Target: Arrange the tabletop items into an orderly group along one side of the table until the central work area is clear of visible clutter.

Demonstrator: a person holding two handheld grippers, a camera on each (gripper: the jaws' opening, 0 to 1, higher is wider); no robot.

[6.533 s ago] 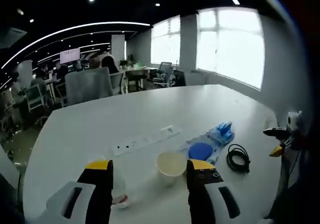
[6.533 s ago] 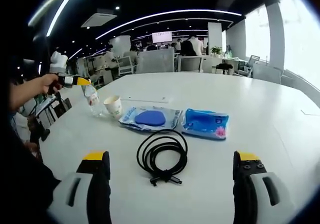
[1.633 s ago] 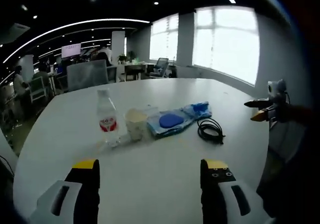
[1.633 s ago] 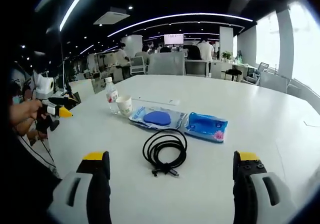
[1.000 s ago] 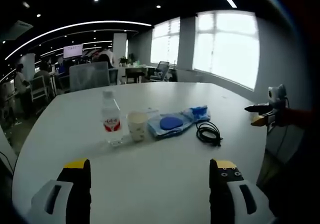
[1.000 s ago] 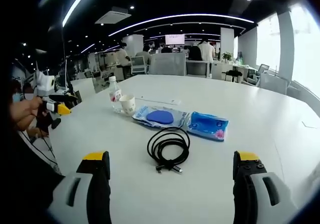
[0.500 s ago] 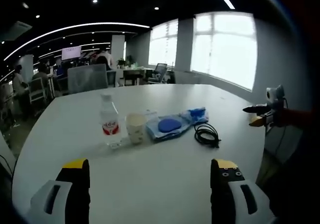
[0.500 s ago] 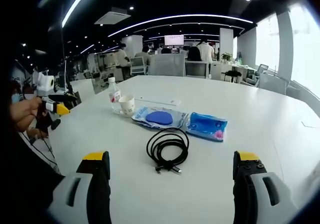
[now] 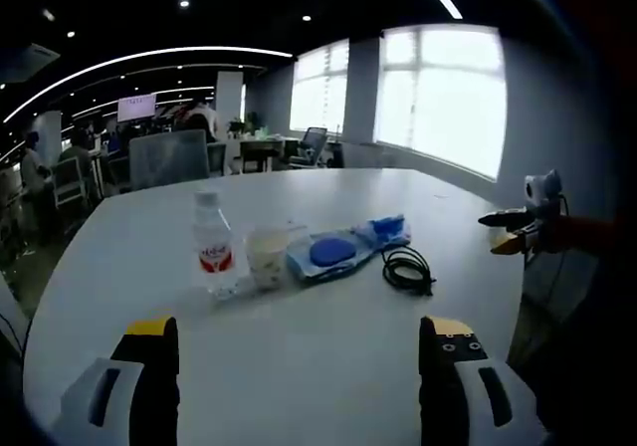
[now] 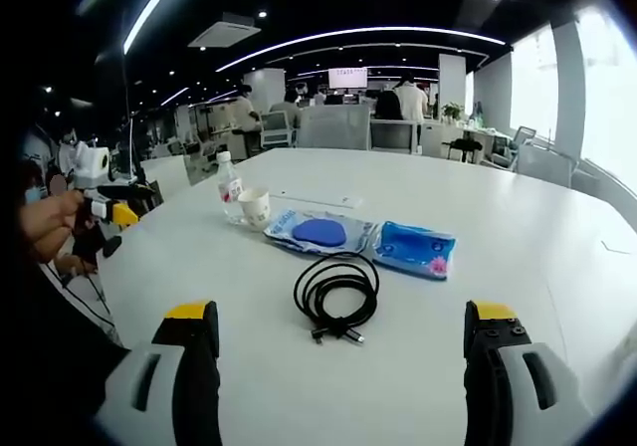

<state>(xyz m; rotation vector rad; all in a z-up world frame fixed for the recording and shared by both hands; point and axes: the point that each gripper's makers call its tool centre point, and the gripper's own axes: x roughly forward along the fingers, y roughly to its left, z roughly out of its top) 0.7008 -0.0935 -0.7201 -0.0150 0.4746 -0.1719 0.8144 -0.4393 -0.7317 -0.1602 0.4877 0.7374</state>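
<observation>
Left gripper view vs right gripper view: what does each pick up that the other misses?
Left gripper view alone: the big bright windows, and the right gripper coming in from the right.

Right gripper view alone: the pink print on the far blue packet, the ceiling air-con unit, and the left gripper in a hand at the left.

Both: white table, water bottle, paper cup, blue packets, coiled black cable. Each view's own jaws stand wide apart, holding nothing.
</observation>
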